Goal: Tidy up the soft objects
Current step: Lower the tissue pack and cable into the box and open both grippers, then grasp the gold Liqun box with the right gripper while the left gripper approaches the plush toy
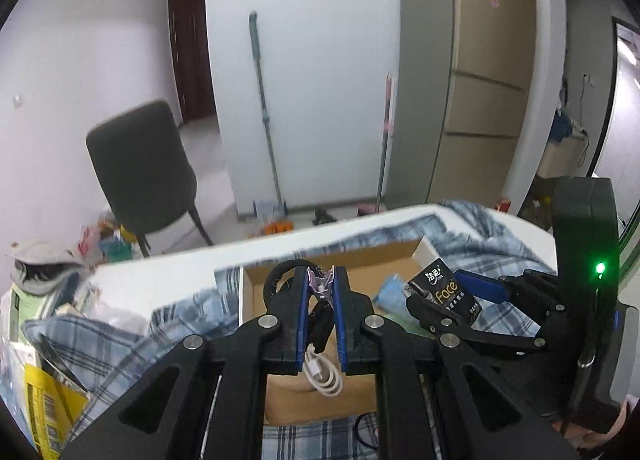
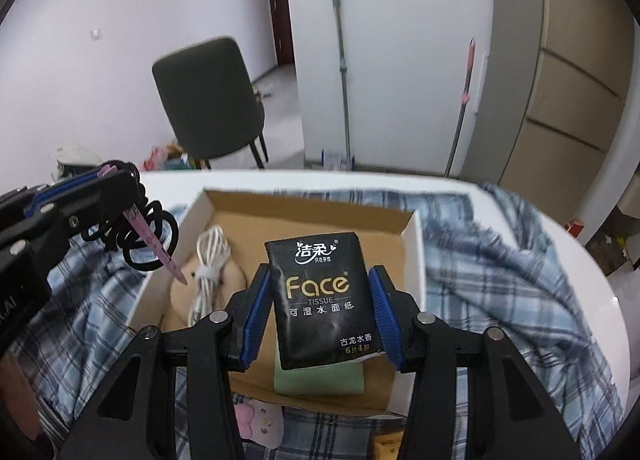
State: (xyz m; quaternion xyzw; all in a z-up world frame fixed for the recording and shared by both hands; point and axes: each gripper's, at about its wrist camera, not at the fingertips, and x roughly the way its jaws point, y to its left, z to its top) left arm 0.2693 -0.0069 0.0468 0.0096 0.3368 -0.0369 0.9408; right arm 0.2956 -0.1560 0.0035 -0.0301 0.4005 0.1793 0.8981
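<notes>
From where I stand, both hands hover over the cardboard box (image 2: 416, 244) that sits on the plaid cloth (image 2: 500, 260) in the middle of the table.

Starting at the left edge of the right wrist view, the left gripper (image 2: 120, 176) is clenched tight on a pink card (image 2: 154, 244) strung with black hair ties (image 2: 160, 228). The card hangs from the jaws with its long axis slanting down and to the right, its free tip aimed at the box's left wall, just above the beige soft pad (image 2: 236, 276) and the coiled white cable (image 2: 212, 260) already lying inside. In the left wrist view the same card is pinched between the blue pads (image 1: 304, 292), the loops spilling off to the left.

Further right, in the lower centre of that view, the right gripper (image 2: 320, 300) is grasping a black tissue pack (image 2: 320, 300) by its two long sides. The pack stands nearly upright, its long axis running up the frame, printed face toward the camera, top edge leaning slightly left. It hangs over the near part of the box, above a green pad (image 2: 320, 380).

The step in hand looks like lowering both items into the box. To do it well, I'd bring the card further right so its tip clears the wall before letting go, or the ties may snag on the rim. The pack should be tipped flat, its long axis along the box, and set beside the cable rather than dropped, so that it doesn't topple out over the near edge.
</notes>
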